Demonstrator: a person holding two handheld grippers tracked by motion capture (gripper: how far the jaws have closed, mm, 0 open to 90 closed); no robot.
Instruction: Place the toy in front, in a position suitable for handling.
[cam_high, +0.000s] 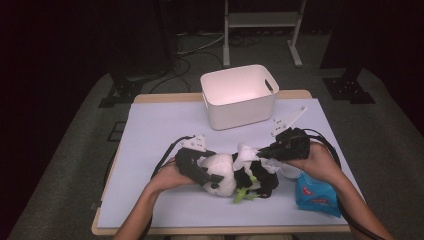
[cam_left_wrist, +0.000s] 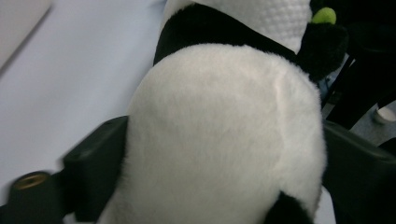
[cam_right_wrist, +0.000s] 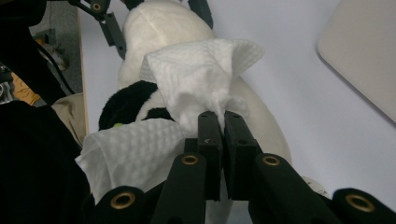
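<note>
Plush panda toy (cam_high: 222, 172) is lying near the table's (cam_high: 150, 130) front edge, its white body clamped in the left gripper (cam_high: 212, 181) (bracing it) while the right gripper (cam_high: 262, 151), jaws together on a white tissue (cam_right_wrist: 201, 79), is wiping it.

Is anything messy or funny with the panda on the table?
The panda lies tipped on its side rather than sitting. A crumpled white wipe, pinched in the right gripper, is draped over it, while the left gripper straddles its white body. Nothing looks spilled or broken.
</note>
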